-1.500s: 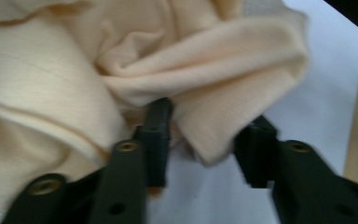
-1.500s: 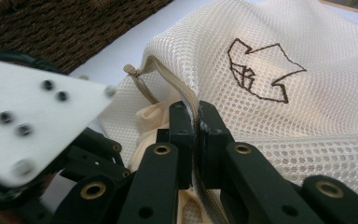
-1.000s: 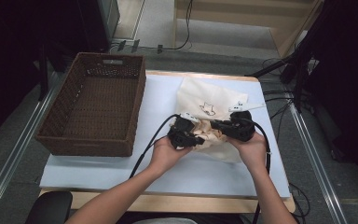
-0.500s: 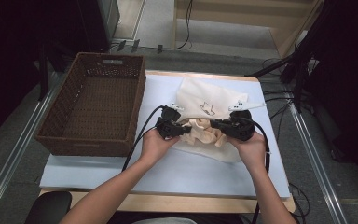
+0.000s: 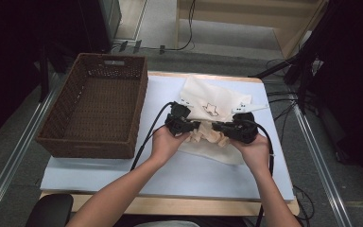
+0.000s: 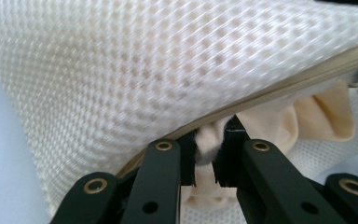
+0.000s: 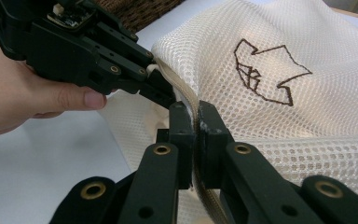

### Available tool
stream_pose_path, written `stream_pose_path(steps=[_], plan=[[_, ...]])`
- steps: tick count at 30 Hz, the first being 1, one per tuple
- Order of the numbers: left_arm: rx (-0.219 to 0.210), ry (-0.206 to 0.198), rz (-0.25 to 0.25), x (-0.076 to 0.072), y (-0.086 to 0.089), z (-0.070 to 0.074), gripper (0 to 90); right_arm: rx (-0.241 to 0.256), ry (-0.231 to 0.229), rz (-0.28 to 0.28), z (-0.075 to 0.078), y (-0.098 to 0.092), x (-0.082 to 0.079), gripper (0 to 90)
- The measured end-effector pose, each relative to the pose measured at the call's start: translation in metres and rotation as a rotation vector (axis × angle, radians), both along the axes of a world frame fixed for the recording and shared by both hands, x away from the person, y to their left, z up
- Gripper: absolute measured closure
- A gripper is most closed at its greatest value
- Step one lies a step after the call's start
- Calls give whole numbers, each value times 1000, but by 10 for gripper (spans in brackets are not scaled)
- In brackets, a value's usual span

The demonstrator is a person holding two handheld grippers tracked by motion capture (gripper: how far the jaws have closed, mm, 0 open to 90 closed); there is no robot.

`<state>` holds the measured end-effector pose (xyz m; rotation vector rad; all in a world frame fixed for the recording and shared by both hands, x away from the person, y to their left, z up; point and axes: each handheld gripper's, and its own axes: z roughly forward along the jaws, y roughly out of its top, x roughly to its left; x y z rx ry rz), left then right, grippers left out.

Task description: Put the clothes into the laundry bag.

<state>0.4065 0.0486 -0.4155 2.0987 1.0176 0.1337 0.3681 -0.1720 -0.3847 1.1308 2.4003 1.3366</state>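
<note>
Mesh bag (image 5: 212, 106) lies mid-table, right of basket (image 5: 94, 109), mouth toward me. My left gripper (image 6: 208, 156) pinches cream cloth (image 6: 328, 114) under zipper edge; right gripper (image 7: 192, 123) pinches zipper edge itself. Grippers face each other, opening runs between them.

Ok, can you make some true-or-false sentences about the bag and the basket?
1. The basket is full of clothes. False: nothing lies in it.
2. The right gripper is shut on the mesh bag edge. True.
3. The left gripper pinches cream cloth under the bag's edge. True.
4. The bag has a red heart on it. False: a dark outline drawing.
5. The bag lies in the basket. False: it is on the table, beside the basket.
</note>
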Motion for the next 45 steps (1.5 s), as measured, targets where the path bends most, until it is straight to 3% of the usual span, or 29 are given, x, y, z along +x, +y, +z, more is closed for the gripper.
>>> stream_pose_path(steps=[5,9,12,14,17,21,26,31,36,37,41,45], plan=[[43,-11,4,6,-8,-11,823,5,4,5,0,-1,0,877],[44,-25,37,10,-11,-10,823,7,8,13,1,0,-1,878],[24,-62,76,10,-9,-4,824,7,5,22,1,-1,-1,879],[17,-45,83,13,-9,-7,823,8,7,21,1,-2,-1,879],[46,-33,64,16,-10,-14,821,6,16,20,-1,-2,0,879],[28,-28,61,20,-10,-21,811,-2,28,27,-4,0,1,879],[42,-12,37,25,-6,-28,778,-10,34,28,-6,1,2,878],[-4,40,32,24,1,-21,691,-10,34,29,-6,2,2,878],[-2,40,-1,17,5,-12,624,-1,32,24,-5,-1,2,878],[-17,44,-9,15,6,-11,589,-2,30,26,-5,-1,2,878],[-5,28,-43,7,9,-4,483,-1,28,23,-4,-1,2,878],[-16,43,-75,-1,16,1,437,-1,31,23,-4,-1,1,877]])
